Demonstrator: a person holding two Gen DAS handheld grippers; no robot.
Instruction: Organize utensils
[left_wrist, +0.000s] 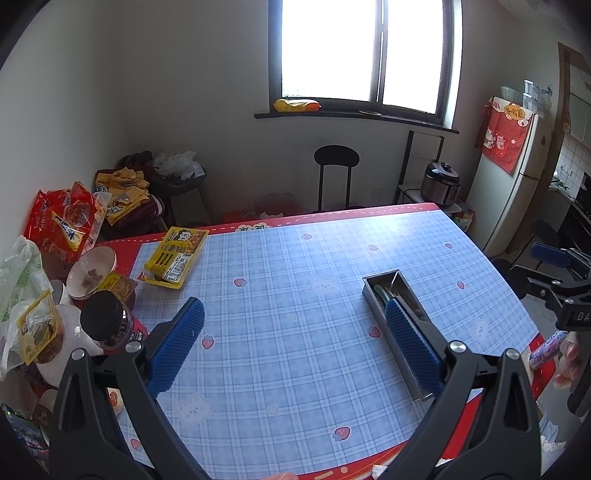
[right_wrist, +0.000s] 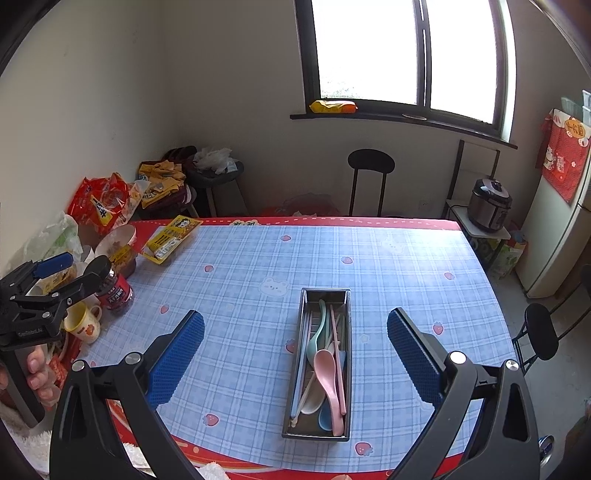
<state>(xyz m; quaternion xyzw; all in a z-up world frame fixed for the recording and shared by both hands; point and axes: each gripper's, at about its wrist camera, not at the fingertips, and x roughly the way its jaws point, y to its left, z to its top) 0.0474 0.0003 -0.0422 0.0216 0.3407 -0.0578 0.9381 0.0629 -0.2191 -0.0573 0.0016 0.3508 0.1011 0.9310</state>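
Observation:
A long steel utensil tray (right_wrist: 346, 354) lies on the blue checked tablecloth (right_wrist: 258, 266). It holds a pink spoon (right_wrist: 327, 373), a green spoon (right_wrist: 317, 334), a white spoon, a blue spoon and several chopsticks (right_wrist: 337, 332). My right gripper (right_wrist: 295, 347) is open and empty, raised above the table with the tray between its fingers in view. My left gripper (left_wrist: 295, 336) is open and empty above the table, left of the tray (left_wrist: 369, 291). It also shows at the left edge of the right wrist view (right_wrist: 55, 273).
Food packets (right_wrist: 103, 201), a bowl (right_wrist: 118, 236), a dark jar (right_wrist: 114, 284), a yellow mug (right_wrist: 83, 323) and a yellow box (right_wrist: 171, 238) crowd the table's left side. Stools (right_wrist: 369, 166) stand beyond the far edge. A fridge (left_wrist: 517, 177) stands at the right.

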